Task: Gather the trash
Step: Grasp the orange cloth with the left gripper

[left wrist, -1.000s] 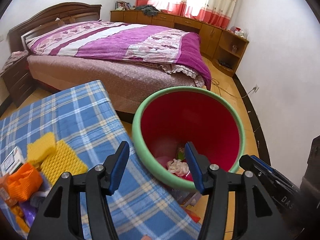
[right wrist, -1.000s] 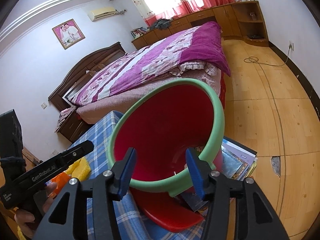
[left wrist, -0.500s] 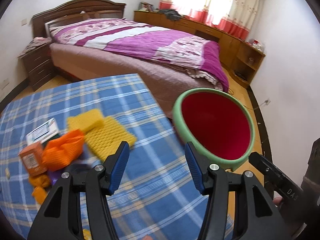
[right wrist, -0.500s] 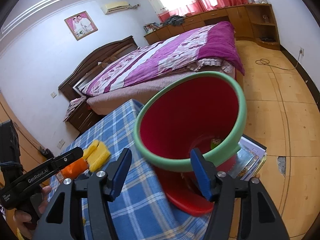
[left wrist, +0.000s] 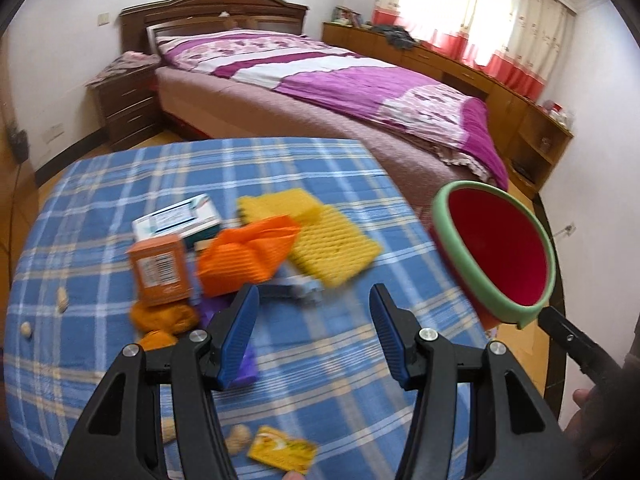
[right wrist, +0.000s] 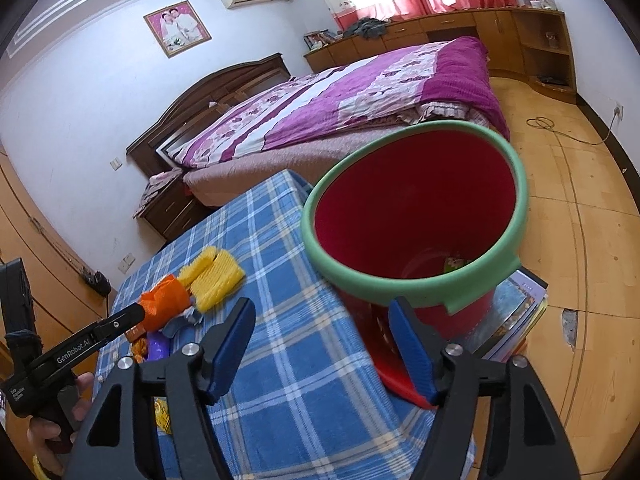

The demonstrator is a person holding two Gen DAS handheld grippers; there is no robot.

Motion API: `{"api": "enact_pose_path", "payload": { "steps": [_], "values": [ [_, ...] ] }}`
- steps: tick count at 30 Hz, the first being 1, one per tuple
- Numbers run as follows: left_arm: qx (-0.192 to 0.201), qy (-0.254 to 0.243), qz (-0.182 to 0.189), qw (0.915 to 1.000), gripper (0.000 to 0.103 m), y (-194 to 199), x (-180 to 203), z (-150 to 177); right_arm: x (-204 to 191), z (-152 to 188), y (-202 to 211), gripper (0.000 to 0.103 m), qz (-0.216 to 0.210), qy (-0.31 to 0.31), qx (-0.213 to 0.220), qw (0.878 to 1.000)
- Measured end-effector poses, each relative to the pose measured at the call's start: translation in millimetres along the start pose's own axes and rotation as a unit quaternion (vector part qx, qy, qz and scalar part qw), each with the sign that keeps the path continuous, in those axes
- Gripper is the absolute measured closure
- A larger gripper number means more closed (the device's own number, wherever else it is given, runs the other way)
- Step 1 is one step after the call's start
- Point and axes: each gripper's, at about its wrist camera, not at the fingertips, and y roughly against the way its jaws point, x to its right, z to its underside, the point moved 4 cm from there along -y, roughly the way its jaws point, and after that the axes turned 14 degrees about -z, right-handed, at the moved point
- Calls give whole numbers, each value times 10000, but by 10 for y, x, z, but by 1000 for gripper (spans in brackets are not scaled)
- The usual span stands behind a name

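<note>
A pile of trash lies on the blue plaid table [left wrist: 320, 168]: an orange wrapper [left wrist: 248, 256], yellow foam netting [left wrist: 332, 244], an orange box [left wrist: 160, 272], a white box [left wrist: 176, 220], orange peel [left wrist: 164, 318] and a yellow packet [left wrist: 282, 450]. My left gripper [left wrist: 314, 334] is open and empty, hovering just in front of the pile. The red bin with a green rim [right wrist: 416, 216] stands beside the table's right edge. My right gripper [right wrist: 322, 350] is open and empty, near the bin's front rim. The left gripper [right wrist: 120, 320] also shows in the right wrist view.
A bed with a purple cover [left wrist: 340, 80] stands behind the table. Magazines [right wrist: 516, 308] lie under the bin. A wooden floor [right wrist: 580, 200] spreads to the right, with cabinets [right wrist: 532, 40] along the far wall. Small nuts [left wrist: 60, 298] lie at the table's left.
My left gripper has swung left from above the bin to the trash pile on the table. The right gripper has drawn back slightly from the bin.
</note>
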Motion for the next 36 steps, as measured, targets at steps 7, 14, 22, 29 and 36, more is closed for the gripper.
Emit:
{"api": "enact_pose_path", "payload": {
  "steps": [7, 14, 22, 29, 36],
  "values": [
    [-85, 369, -419, 9984, 45, -104, -460, 95, -101, 44, -141, 27, -66, 122, -188, 9997],
    [-243, 613, -852, 9942, 42, -292, -800, 179, -152, 129, -277, 25, -110, 146, -412, 9990],
    [-475, 522, -1104, 9914, 38, -612, -924, 256, -211, 189, -401, 25, -99, 182, -594, 9980],
    [-601, 382, -1096, 9914, 38, -807, -944, 270, -267, 233, -487, 25, -97, 208, -724, 9971],
    [-477, 319, -1176, 9914, 49, -789, -933, 291, -390, 304, -562, 25, -149, 310, -858, 9957]
  ]
}}
